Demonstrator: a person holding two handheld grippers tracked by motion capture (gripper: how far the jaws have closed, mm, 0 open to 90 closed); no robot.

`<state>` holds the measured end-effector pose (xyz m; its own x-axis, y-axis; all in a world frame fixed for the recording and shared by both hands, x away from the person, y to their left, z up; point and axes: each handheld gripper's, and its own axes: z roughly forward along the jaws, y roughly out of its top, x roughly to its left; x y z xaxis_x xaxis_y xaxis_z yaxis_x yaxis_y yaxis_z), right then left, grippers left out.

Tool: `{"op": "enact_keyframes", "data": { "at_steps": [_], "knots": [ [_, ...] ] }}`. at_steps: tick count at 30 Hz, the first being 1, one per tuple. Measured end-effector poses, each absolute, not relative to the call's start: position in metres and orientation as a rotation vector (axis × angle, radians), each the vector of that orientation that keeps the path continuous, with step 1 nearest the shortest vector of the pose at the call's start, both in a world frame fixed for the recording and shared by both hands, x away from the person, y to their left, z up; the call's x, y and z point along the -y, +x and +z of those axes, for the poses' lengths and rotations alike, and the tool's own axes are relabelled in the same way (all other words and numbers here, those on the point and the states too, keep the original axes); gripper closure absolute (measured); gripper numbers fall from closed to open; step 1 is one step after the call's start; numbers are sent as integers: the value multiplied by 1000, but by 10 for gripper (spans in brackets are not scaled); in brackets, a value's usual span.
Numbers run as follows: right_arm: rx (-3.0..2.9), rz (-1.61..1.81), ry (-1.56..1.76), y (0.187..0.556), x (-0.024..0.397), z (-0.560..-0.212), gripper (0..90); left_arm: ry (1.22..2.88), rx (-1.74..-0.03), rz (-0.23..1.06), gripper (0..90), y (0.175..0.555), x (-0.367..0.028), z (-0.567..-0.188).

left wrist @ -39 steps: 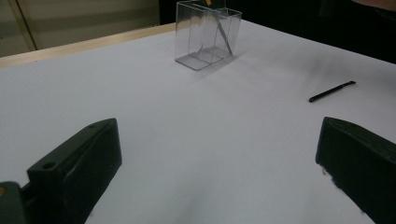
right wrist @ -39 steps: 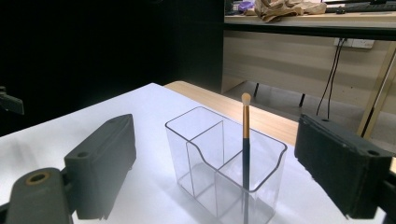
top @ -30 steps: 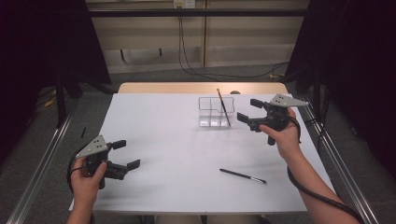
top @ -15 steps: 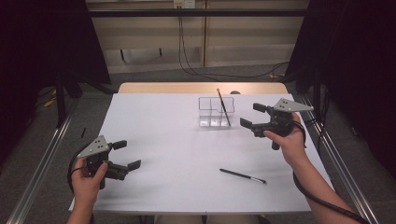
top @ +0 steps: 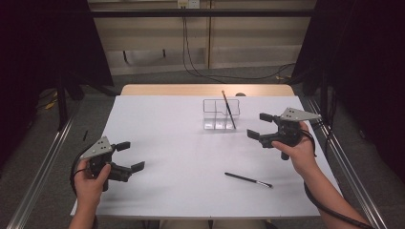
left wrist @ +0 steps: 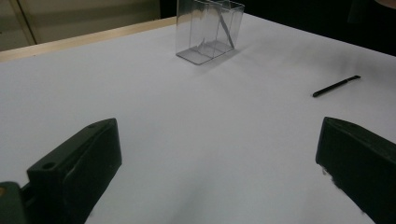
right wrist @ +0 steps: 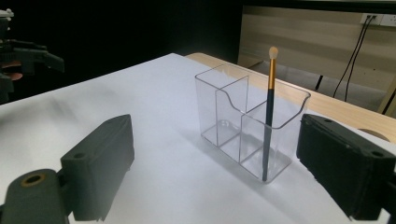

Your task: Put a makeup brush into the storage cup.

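Now, from the high view, my right gripper [top: 265,129] has slid down and away from the clear organiser [top: 220,115], jaws apart and empty, so I judge one brush placed and the other brush [top: 248,180] next, lying on the table [top: 167,124]; my left gripper [top: 128,156] waits, jaws apart. In the left gripper view that loose brush [left wrist: 336,86] lies well apart from the organiser [left wrist: 205,35]. In the right gripper view the standing brush [right wrist: 268,116] leans in the organiser's [right wrist: 233,126] end compartment; the other compartments look empty.

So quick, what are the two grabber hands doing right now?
Left gripper: open, holding nothing, above the white table.
Right gripper: open, holding nothing, near the clear holder.
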<state>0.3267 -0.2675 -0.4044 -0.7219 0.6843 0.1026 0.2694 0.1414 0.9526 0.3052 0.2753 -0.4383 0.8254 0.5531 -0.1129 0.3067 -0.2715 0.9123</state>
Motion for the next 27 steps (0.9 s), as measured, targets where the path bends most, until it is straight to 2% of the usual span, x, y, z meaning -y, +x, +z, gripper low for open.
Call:
{"op": "enact_keyframes", "data": {
  "at_steps": [27],
  "knots": [
    [-2170,1564,898,318,273,-410,112,1892,-649,270,3,307,-275,-439]
  ]
}}
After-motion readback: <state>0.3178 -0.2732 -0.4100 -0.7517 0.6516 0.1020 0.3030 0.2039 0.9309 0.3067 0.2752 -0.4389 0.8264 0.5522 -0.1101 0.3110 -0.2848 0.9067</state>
